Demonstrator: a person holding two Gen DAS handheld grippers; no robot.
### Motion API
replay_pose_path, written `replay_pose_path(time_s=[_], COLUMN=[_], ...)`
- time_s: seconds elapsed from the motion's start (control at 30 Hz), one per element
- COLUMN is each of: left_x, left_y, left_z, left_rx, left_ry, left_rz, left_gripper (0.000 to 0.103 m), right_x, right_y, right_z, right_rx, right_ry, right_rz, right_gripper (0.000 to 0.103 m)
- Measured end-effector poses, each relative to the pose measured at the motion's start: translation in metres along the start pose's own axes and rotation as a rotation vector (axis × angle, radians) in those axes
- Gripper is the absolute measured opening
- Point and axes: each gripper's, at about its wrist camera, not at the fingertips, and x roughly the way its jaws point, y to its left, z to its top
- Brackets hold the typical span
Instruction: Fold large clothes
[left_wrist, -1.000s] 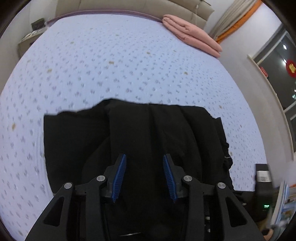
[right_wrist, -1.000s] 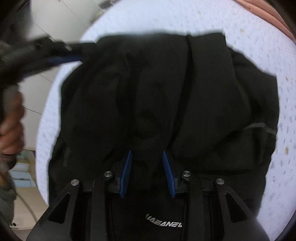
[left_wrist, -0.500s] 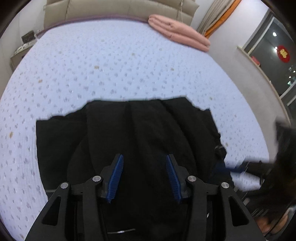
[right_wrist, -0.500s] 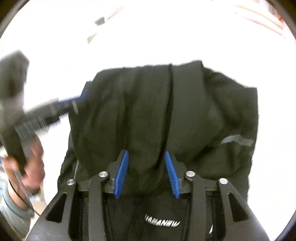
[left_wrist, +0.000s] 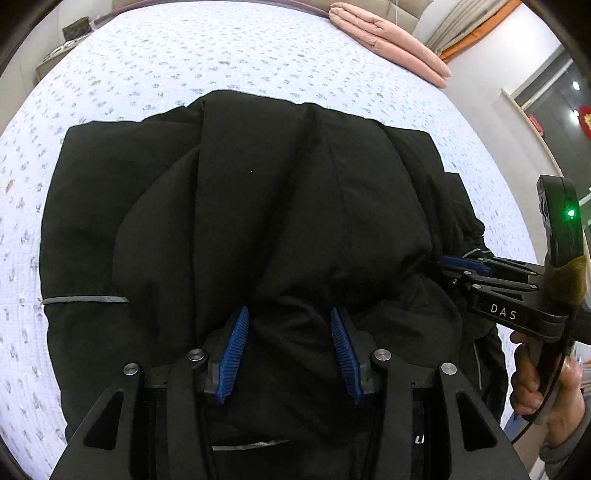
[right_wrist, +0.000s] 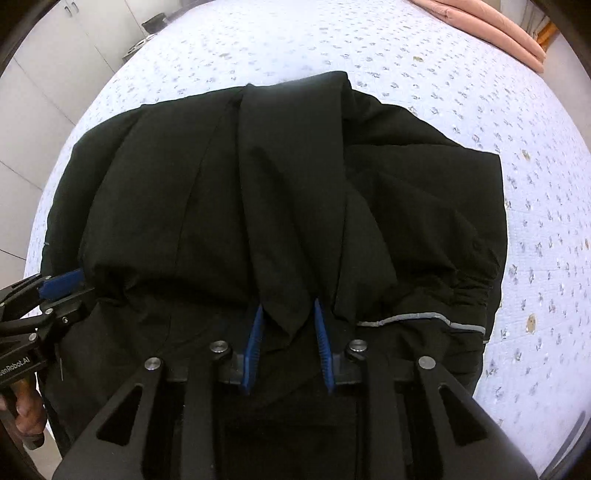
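A black padded jacket (left_wrist: 258, 203) lies folded into a thick bundle on the bed. My left gripper (left_wrist: 289, 312) is low over its near edge, jaws apart, with puffy cloth bulging up between the blue pads (left_wrist: 236, 347). In the right wrist view the left gripper (right_wrist: 64, 291) straddles the bundle's left edge. My right gripper (right_wrist: 289, 306) is closing, and a fold of the jacket (right_wrist: 295, 184) fills the gap between its pads (right_wrist: 255, 339). From the left wrist view, the right gripper (left_wrist: 456, 264) pinches the bundle's right edge with its pads nearly together.
The bed's pale blue patterned sheet (left_wrist: 184, 55) surrounds the jacket. A folded pink blanket (left_wrist: 388, 40) lies at the far right corner. A hand (left_wrist: 532, 376) holds the right gripper's handle. White cupboards (right_wrist: 44, 55) stand beyond the bed's left side.
Both grippers have dropped closer to the jacket, which now fills both views. The right gripper's jaws widened, then narrowed onto a fold. The right gripper has come to rest at the bundle's right edge.
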Motion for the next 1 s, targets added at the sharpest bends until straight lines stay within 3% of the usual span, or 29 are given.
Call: replay_pose_path(time_s=[0.1,0.2,0.33,0.47,0.6,0.8,1.0], left_x=[-0.021,-0.051,-0.059,-0.02,-0.002,-0.022,-0.062], left_y=[-0.007,-0.014,-0.017,-0.011,-0.006,-0.017,-0.017], left_z=[-0.002,-0.007,-0.015,-0.023,-0.027,-0.035,-0.061], left_rx=[0.002,-0.014,-0.05,-0.073,-0.103,-0.088,-0.099], left_ry=[-0.023,-0.064,-0.073,0.002,0.004,-0.026,-0.057], left_rz=[-0.008,-0.012,0.004,0.064,0.07,0.086,0.112], left_gripper=[0.048,0.048,0.048,0.048,0.048,0.049,0.049], right_x=[-0.025,-0.058,-0.062,-0.018,0.001,-0.019,-0.059], right_y=[-0.003,0.005,0.026,0.041,0.029,0.012,0.0], right_z=[0.001,-0.005,-0.017,-0.023,-0.025,-0.03,-0.064], right_rx=[-0.003,-0.01,-0.065,-0.11,-0.099,-0.087,-0.036], right_ry=[-0.011,-0.055,-0.046,0.054,0.061,0.037,0.004], right_rz=[0.04,0.12,0.173,0.128,0.148,0.217,0.248], right_gripper=[0.035,0.052,0.052,0.051,0.049,0.05,0.052])
